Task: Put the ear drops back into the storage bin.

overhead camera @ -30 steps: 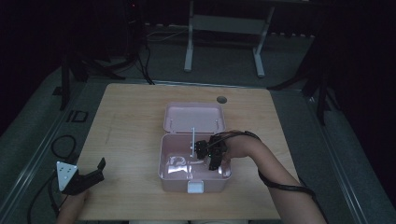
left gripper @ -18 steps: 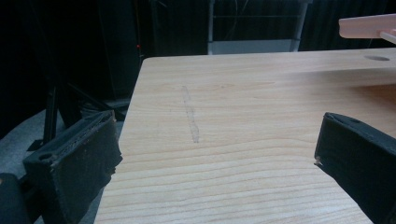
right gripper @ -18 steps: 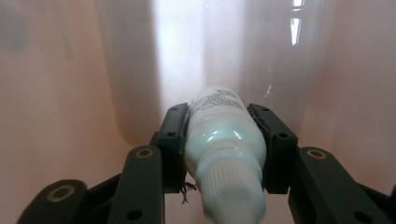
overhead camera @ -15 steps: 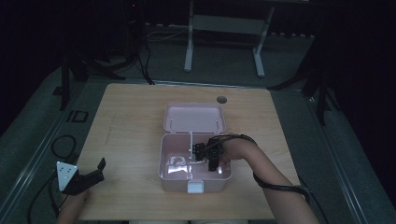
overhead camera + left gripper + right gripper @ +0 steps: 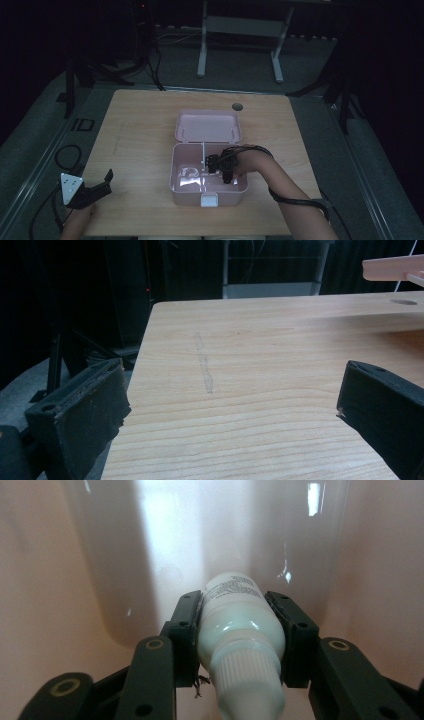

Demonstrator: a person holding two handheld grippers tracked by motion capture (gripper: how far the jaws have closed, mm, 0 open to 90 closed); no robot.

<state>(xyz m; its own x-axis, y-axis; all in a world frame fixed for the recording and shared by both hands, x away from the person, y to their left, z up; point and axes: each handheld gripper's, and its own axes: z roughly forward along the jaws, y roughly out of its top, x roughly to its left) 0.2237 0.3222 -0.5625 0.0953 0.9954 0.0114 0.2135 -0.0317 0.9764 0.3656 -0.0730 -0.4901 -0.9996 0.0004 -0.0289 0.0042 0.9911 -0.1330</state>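
The right gripper [image 5: 235, 645] has its jaws closed on a small white bottle [image 5: 239, 630], gripped at the shoulder just above the ribbed cap, cap end toward the camera, label end pointing down into the box. In the high view the right gripper [image 5: 222, 167] sits inside the right-hand compartment of the open pink lunch box [image 5: 207, 195], lid [image 5: 207, 126] swung back flat behind it. Something clear and shiny lies in the left compartment [image 5: 189, 174]; the dim view makes it hard to tell, probably a plastic bag or insert.

The left gripper [image 5: 95, 189] is parked near the table's [image 5: 140, 130] front-left corner, jaws wide apart, holding nothing. It is well apart from the box.

The step in hand looks like placing the bottle in the right compartment. To do it well:
- lower until the bottle's far end meets the floor, then lay it flat rather than dropping it
- stay off the divider [image 5: 204, 160] and the box walls, as the box is light and may slide
- release only when the bottle is supported, since a round bottle will roll
- lift straight up, clear of the rim
- the left gripper could steady the box edge if it shifts
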